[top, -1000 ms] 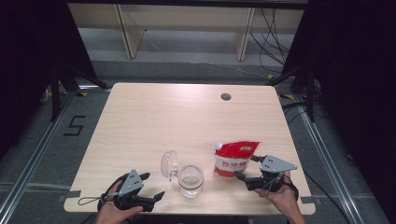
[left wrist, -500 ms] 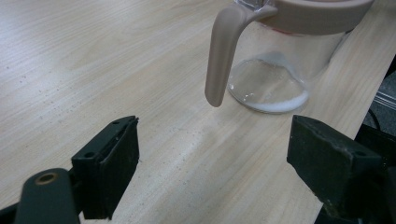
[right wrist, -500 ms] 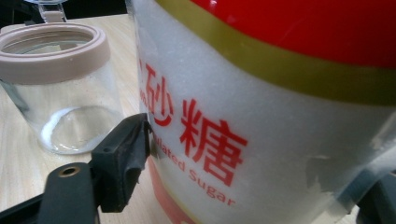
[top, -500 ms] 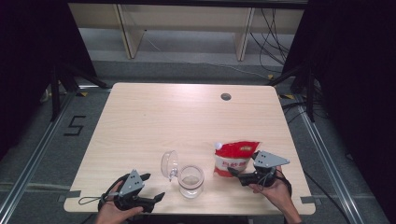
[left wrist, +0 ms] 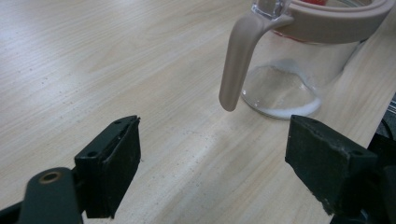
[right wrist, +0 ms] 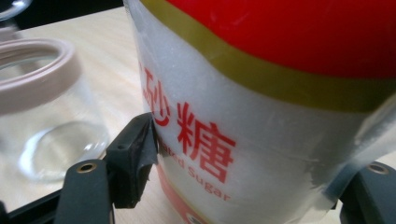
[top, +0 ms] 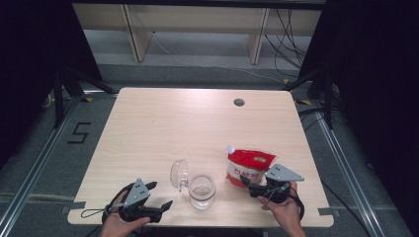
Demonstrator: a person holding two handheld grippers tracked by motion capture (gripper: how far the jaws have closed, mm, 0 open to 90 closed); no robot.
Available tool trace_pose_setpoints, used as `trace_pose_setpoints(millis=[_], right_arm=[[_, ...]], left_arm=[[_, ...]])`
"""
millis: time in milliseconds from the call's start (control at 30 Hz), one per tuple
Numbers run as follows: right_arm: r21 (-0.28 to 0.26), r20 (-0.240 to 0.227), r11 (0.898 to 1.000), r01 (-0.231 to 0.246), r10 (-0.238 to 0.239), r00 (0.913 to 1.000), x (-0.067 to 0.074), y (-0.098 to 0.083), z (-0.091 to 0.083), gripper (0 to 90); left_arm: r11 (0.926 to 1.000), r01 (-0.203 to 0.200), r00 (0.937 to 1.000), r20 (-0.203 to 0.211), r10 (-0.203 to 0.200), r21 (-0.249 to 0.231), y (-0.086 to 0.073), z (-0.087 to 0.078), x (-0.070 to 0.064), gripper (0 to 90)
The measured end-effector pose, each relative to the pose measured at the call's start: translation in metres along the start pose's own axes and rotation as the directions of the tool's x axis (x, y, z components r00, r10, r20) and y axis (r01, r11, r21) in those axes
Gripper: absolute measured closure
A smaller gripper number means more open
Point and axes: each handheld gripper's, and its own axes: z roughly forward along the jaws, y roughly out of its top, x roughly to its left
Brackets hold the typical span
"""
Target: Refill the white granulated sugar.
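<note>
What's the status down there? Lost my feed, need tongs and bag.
Right tongs closing around red-and-white sugar bag, left pad touching. Left tongs open, idle by clear glass jar, lid open. Nothing in the way.

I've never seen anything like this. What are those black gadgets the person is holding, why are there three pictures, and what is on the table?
No robot here: a person holds a two-jaw clamp in each hand. The high view looks down from above on the wooden table. The left hand-held gripper sits at the near left edge and the right hand-held gripper at the near right.

The other two pictures come from small cameras riding on each gripper, looking along its black jaws. In the left gripper view the jaws stand wide open over bare wood, facing a glass jar with a beige rim and its hinged lid open.

In the right gripper view the jaws have just been closing around a red and white bag of sugar. One pad seems to touch it; I cannot tell if it is gripped.
</note>
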Motion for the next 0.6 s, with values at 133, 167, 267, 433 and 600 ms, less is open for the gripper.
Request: trace_pose_setpoints(millis=[133, 167, 267, 433, 600], right_arm=[[-0.006, 0.093, 0.999, -0.040, 0.040, 0.9948, 0.015, 0.000, 0.001, 32.6], [-0.018, 0.108, 0.998, -0.054, 0.056, 0.9926, 0.018, 0.000, 0.001, 32.5], [-0.032, 0.147, 0.994, -0.101, 0.105, 0.9836, 0.025, -0.002, 0.001, 32.2], [-0.074, 0.066, 0.995, -0.062, 0.067, 0.9955, 0.013, -0.006, -0.001, 33.2], [-0.066, -0.073, 0.998, -0.007, 0.002, 0.9973, -0.003, -0.008, -0.006, 32.3]], left_arm=[[1.0000, 0.006, 1.0000, 0.000, -0.006, 0.000, 0.000, -0.001, 0.000, 18.1], [1.0000, 0.005, 1.0000, 0.001, -0.005, 0.000, 0.000, 0.000, 0.000, 18.1], [1.0000, 0.002, 1.0000, 0.007, -0.002, 0.008, -0.001, 0.001, -0.001, 18.0], [0.9999, -0.009, 1.0000, -0.001, 0.009, 0.011, 0.000, 0.000, -0.001, 18.0], [0.9999, -0.002, 1.0000, -0.005, 0.002, 0.012, 0.000, 0.000, -0.001, 18.1]])
